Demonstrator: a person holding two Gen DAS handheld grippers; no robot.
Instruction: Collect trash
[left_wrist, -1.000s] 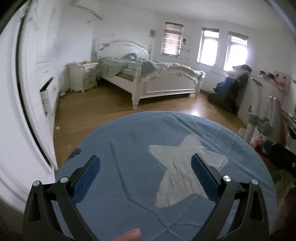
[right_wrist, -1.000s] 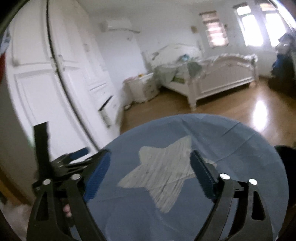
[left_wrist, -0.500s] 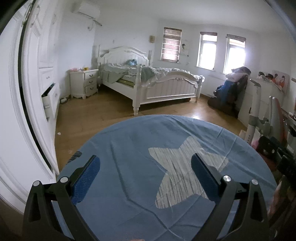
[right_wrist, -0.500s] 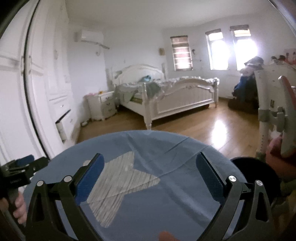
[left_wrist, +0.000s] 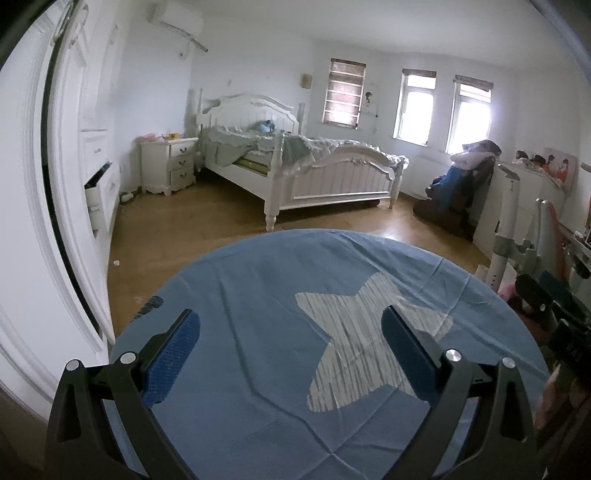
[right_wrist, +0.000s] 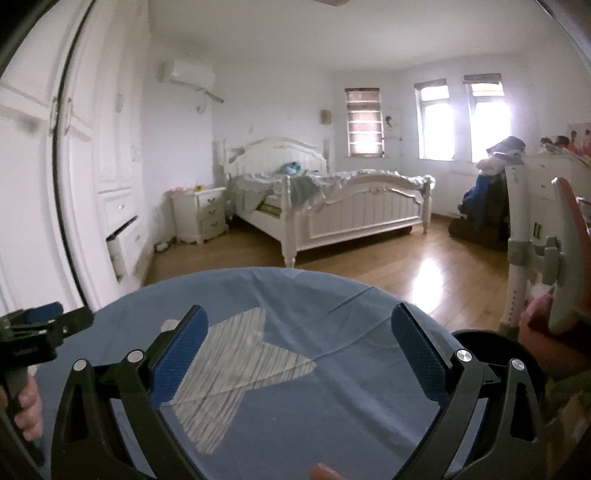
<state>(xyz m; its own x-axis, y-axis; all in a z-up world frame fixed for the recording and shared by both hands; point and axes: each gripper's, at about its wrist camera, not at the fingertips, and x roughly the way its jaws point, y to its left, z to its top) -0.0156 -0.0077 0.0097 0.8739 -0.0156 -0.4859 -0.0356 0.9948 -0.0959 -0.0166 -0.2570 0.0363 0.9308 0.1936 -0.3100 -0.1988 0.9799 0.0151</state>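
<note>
White and tiny, a scrap of trash (left_wrist: 116, 263) lies on the wooden floor (left_wrist: 192, 225), past the far left edge of the round table (left_wrist: 258, 288) and close to the foot of the white wardrobe (left_wrist: 74, 184). It is too small to tell which way it points or which side is its long one. Nothing touches it.

Nearer than the scrap is the table itself. It has a blue cloth with a pale striped star (left_wrist: 369, 332) on it.

The left gripper (left_wrist: 288, 315) hangs over the near side of the table. Its jaws are spread wide apart, with nothing between the blue pads (left_wrist: 171, 356). They hold nothing and touch nothing.

The right gripper (right_wrist: 298, 313) hangs over the table too, with its jaws also spread wide and holding nothing. From its camera, the left gripper shows at the table's left edge, gripped by the person's hand (right_wrist: 27, 406). A black round thing (right_wrist: 491, 343) sits at the table's right edge; I cannot tell what it is.

Far beyond the table stands a white bed (left_wrist: 332, 181) with messy covers. A white nightstand (left_wrist: 170, 162) stands left of the bed. One wardrobe drawer (left_wrist: 96, 192) is pulled out.
</note>
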